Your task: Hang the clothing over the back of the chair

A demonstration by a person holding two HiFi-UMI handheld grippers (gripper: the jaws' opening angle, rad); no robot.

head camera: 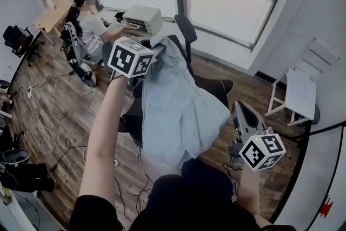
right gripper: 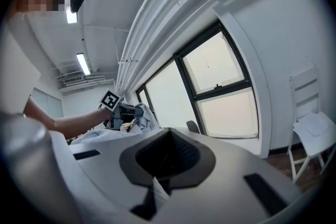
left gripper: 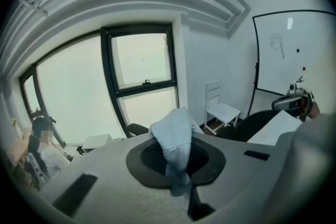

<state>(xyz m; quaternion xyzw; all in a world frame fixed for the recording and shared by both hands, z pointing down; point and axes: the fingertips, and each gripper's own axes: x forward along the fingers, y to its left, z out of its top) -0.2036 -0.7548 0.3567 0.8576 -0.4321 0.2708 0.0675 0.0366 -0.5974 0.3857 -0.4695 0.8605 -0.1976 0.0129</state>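
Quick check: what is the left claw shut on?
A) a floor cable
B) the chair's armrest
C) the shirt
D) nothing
C: in the left gripper view, the left claw is shut on a fold of the shirt, which runs up out from between its jaws.

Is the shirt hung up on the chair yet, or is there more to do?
Nearly done. The shirt already drapes over the back of the black chair. The left gripper is clamped on its top edge, and the right gripper seems to pinch a sliver of cloth. What's left is for both grippers to let go.
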